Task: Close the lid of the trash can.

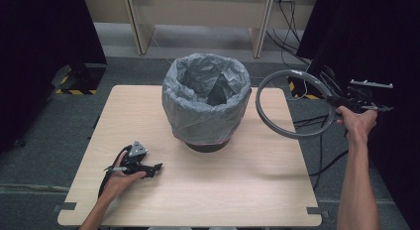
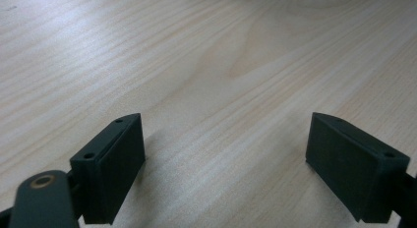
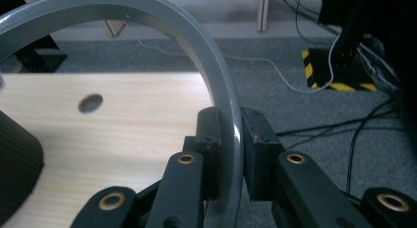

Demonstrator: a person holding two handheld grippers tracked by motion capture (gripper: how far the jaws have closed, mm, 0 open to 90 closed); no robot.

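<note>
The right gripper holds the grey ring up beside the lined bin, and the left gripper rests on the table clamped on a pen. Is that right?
Not quite. The left gripper rests on the table with its jaws open and nothing between them, as the left gripper view shows. The rest stands: the right gripper is shut on the grey ring, held up beside the lined bin.

We've got a pale wood-grain table (image 1: 198,190), smooth and matt. The grey ring (image 1: 289,103) looks like glossy plastic with a soft sheen. The bin liner (image 1: 205,98) is thin crinkly grey plastic film, slightly shiny. The left gripper (image 2: 226,159) pads look matt black plastic, the floor rough grey carpet (image 1: 49,131).
</note>
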